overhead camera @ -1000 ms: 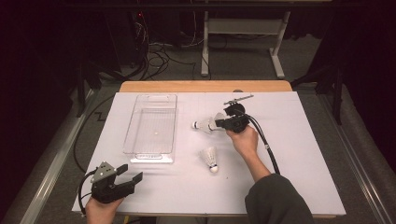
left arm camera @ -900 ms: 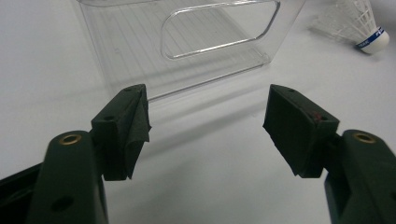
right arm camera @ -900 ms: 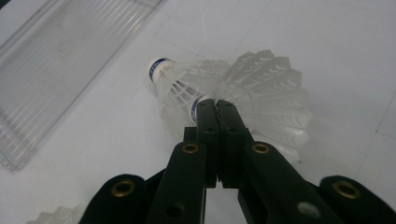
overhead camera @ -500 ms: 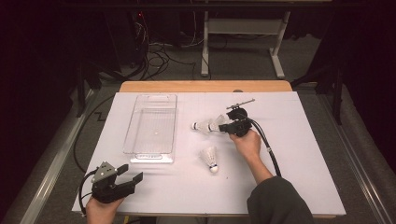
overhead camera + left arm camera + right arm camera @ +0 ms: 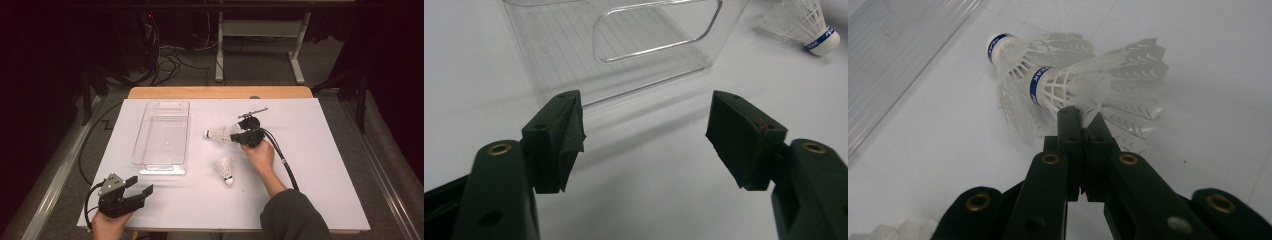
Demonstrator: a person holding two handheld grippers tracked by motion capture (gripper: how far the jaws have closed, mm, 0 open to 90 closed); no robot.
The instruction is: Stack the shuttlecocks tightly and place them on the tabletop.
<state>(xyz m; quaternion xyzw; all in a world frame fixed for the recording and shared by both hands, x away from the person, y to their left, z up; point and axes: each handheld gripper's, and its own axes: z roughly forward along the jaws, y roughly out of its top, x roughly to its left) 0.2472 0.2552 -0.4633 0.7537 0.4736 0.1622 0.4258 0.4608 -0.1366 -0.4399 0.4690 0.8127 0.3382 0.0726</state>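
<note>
My right gripper point(image 5: 236, 136) point(image 5: 1080, 117) is shut on the feather skirt of a white shuttlecock point(image 5: 218, 133) point(image 5: 1098, 82), right of the clear tray. In the right gripper view a second blue-banded cork point(image 5: 998, 44) sticks out in front, as if two shuttlecocks are nested. I cannot tell whether they touch the table. Another shuttlecock point(image 5: 226, 171) point(image 5: 809, 25) lies alone on the white table, nearer the person. My left gripper point(image 5: 142, 186) point(image 5: 644, 140) rests at the front left, open, with nothing between its pads, and points at the tray.
A clear plastic tray point(image 5: 162, 150) point(image 5: 624, 95) point(image 5: 893, 55) with nothing in it stands left of centre on the white tabletop point(image 5: 310, 165). The right gripper's black cable point(image 5: 282, 162) trails back along the forearm. A dark floor with cables and a desk frame lies beyond the far edge.
The right gripper with its shuttlecock has shifted slightly left and toward the person. The left gripper, the tray and the loose shuttlecock stayed put.
</note>
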